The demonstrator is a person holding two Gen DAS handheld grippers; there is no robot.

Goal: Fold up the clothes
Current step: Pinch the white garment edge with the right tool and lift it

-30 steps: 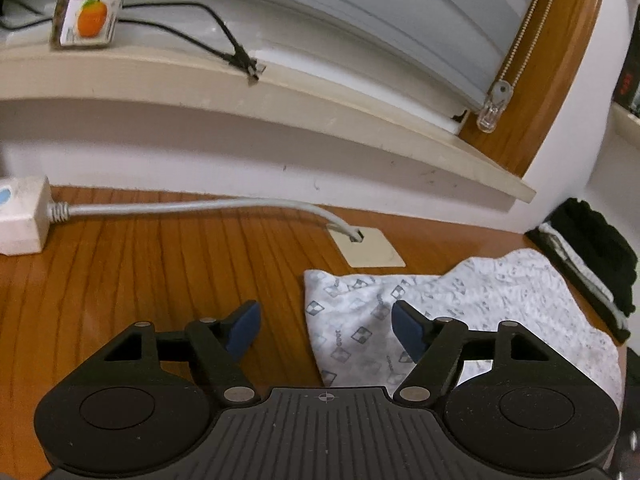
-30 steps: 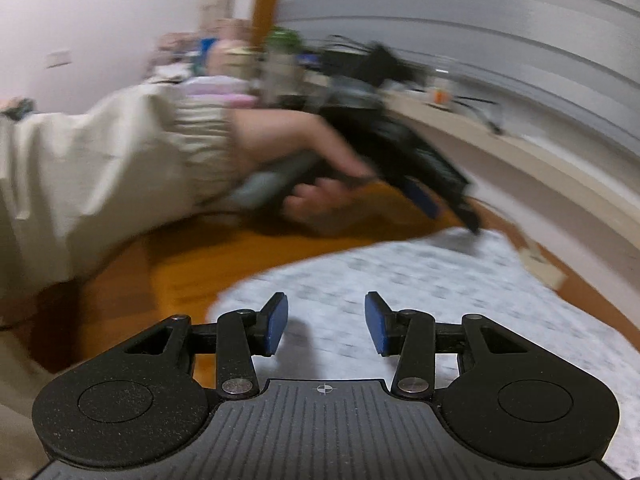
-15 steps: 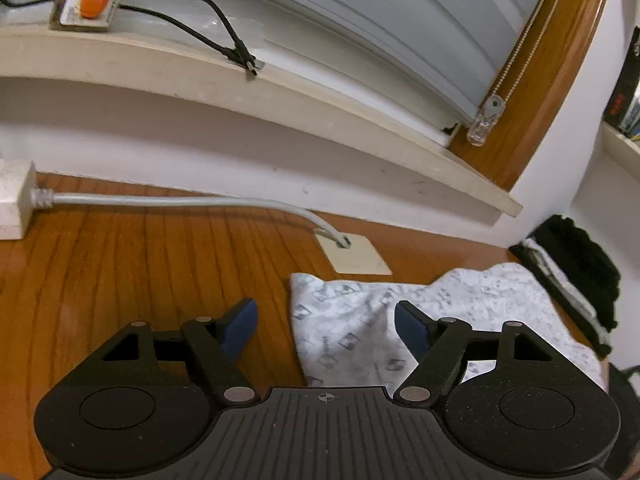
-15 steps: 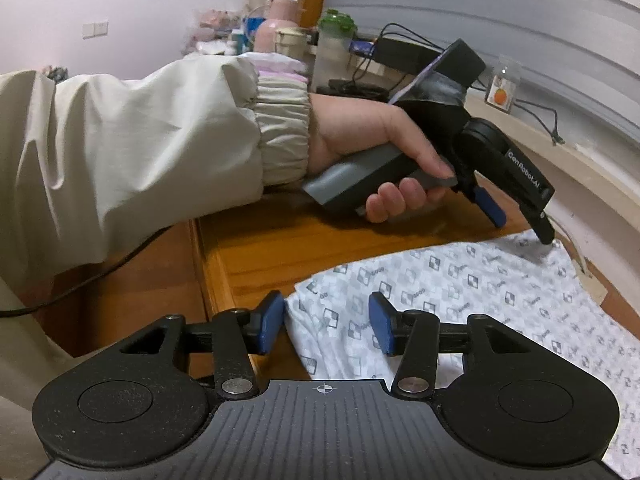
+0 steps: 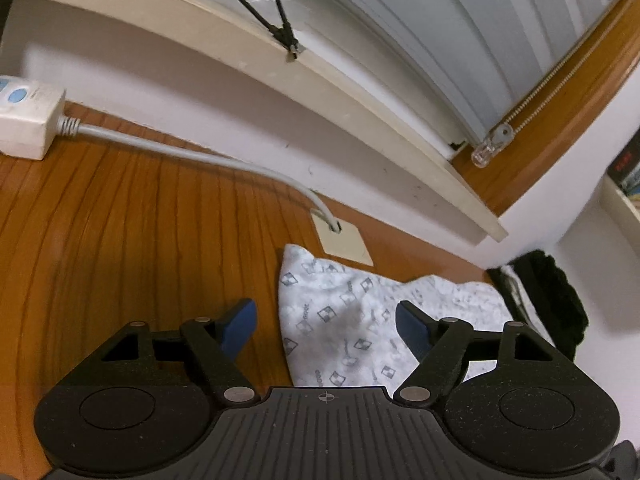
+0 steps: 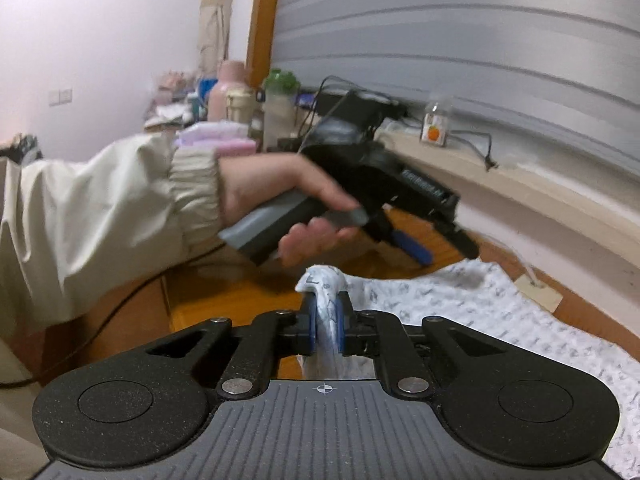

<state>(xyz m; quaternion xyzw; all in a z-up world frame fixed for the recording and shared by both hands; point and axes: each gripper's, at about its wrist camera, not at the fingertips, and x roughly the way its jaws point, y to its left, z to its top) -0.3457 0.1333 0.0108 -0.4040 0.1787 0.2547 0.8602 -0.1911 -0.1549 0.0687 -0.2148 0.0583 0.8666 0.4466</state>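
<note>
A white garment with a grey diamond print (image 5: 320, 280) lies on the wooden table (image 5: 120, 240). My left gripper (image 5: 324, 312) stands open over the garment's near corner, one blue pad above bare wood, the other above cloth, nothing pinched. In the right wrist view the same garment (image 6: 500, 312) spreads to the right. My right gripper (image 6: 325, 320) is closing, and its blue pads press on a raised fold of the cloth, which bulges out above them. Beyond it a hand (image 6: 280, 184) in a beige sleeve holds the left gripper (image 6: 444, 246), pointed down at the cloth's far edge.
A white power strip (image 5: 24, 120) and its grey cable (image 5: 200, 156) run to a cable plate (image 5: 344, 236) beside the garment. A sill (image 5: 320, 76) overhangs the table's back. Dark clothing (image 5: 552, 300) lies at the right. Bottles (image 6: 280, 100) crowd the far left end.
My right gripper has shut on a fold of the garment and lifted it slightly. The left gripper has rolled and stays open over the garment's corner.
</note>
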